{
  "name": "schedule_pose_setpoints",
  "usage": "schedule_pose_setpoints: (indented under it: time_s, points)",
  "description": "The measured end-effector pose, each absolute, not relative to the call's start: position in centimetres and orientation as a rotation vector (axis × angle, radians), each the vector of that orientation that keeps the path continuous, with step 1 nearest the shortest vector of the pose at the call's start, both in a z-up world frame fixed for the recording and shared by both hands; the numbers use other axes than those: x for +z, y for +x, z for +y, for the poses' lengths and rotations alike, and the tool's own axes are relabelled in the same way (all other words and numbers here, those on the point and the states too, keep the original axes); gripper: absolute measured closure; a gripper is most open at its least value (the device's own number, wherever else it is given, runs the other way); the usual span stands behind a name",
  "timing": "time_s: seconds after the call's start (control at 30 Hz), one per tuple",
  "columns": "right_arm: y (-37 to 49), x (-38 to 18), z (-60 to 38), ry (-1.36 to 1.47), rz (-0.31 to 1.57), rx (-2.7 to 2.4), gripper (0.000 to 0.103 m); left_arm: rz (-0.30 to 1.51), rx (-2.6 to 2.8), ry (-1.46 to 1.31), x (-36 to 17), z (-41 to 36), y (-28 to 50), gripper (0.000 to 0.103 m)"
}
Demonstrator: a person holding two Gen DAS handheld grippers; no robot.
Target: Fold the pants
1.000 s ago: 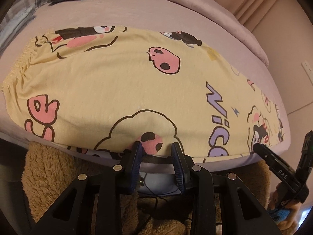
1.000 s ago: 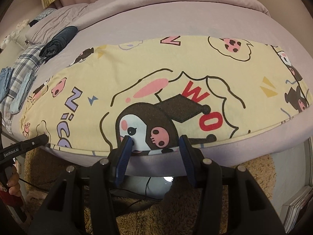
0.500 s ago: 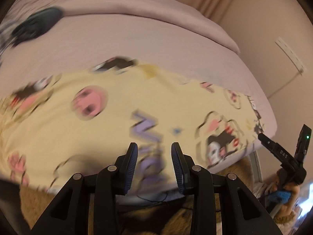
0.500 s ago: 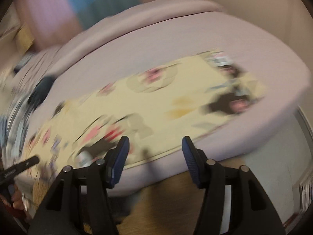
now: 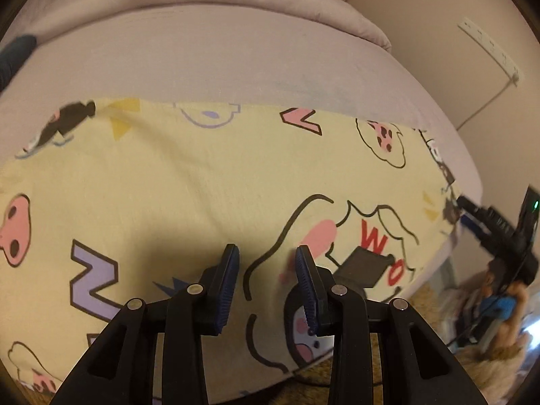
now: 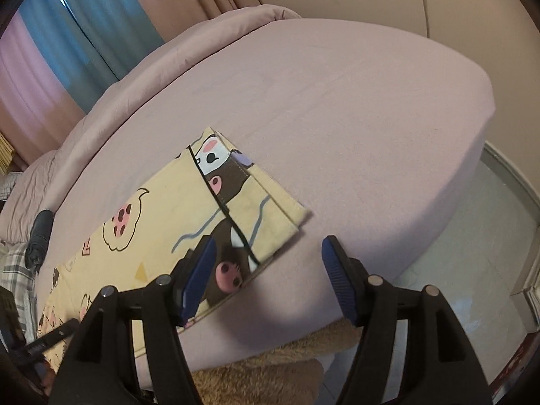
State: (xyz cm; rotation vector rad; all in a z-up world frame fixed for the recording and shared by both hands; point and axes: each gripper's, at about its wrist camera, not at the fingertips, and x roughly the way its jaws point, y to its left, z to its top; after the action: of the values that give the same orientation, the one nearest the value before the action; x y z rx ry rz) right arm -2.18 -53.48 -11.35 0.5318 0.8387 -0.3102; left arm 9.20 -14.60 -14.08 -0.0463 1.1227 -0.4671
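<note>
Yellow cartoon-print pants (image 5: 202, 182) lie flat along the near edge of a mauve bed (image 5: 236, 67). My left gripper (image 5: 268, 280) hovers over the middle of the legs, jaws partly apart and nothing between them. In the right wrist view the leg hems (image 6: 256, 202) end on the sheet. My right gripper (image 6: 268, 270) hangs just past that hem, its jaws opening and only bare sheet in the gap; its left finger (image 6: 199, 270) overlaps the hem corner. Each gripper shows in the other's view: the right gripper (image 5: 472, 212) by the hem, the left gripper (image 6: 54, 337) low at the left.
A dark rolled garment (image 6: 38, 239) and plaid cloth (image 6: 13, 270) lie at the bed's far left. A rolled duvet (image 5: 236, 10) runs along the far side. A brown fuzzy rug (image 6: 270, 371) and pale floor (image 6: 472, 253) lie below the bed edge. Curtains (image 6: 84, 33) hang behind.
Both grippers have swept right along the pants, from the waist and middle toward the leg hems. The right jaws have spread wider. The left jaws keep the same gap.
</note>
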Motion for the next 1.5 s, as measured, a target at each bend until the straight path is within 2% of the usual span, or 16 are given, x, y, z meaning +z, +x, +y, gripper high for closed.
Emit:
schedule_pose_setpoints:
  time_s: [0.33,0.37,0.4,0.47,0.63,0.7,0.83,0.97,1.1,1.43,1.5]
  points:
    - [-0.4,-11.8,-53.4,0.571,0.772,-0.275,0.039,1.116,-0.444,-0.099,-13.9,-13.4,8.8,0.069]
    - [-0.4,-11.8,-53.5,0.581,0.763,-0.276,0.046,1.114,-0.449,-0.099,-13.7,-13.3,8.7,0.069]
    - [-0.4,-11.9,-53.5,0.588,0.755,-0.284,0.064,1.114,-0.457,-0.100,-13.6,-12.8,8.5,0.069]
    - [-0.1,-12.1,-53.6,0.592,0.755,-0.294,0.090,1.123,-0.477,-0.119,-13.3,-12.5,8.8,0.069]
    - [0.2,-9.1,-51.3,0.557,0.687,-0.210,0.092,1.162,-0.581,-0.251,-11.9,-11.5,9.7,0.068]
    - [0.5,-6.9,-49.1,0.528,0.646,-0.107,0.092,1.133,-0.604,-0.283,-10.9,-11.4,10.0,0.058]
    - [1.1,-4.7,-42.7,0.451,0.642,0.123,0.092,1.138,-0.682,-0.384,-10.5,-11.6,10.9,0.055]
    - [2.1,-7.0,-35.5,0.341,0.762,0.316,0.092,1.218,-0.763,-0.526,-12.4,-11.8,11.8,0.055]
    - [3.2,-10.4,-31.2,0.256,0.896,0.379,0.092,1.282,-0.738,-0.547,-14.0,-11.8,12.2,0.055]
    - [2.6,-10.7,-31.2,0.238,0.901,0.378,0.091,1.264,-0.819,-0.614,-12.7,-12.7,13.6,0.055]
    - [2.5,-10.6,-31.0,0.237,0.903,0.387,0.090,1.253,-0.812,-0.584,-12.4,-13.5,13.6,0.052]
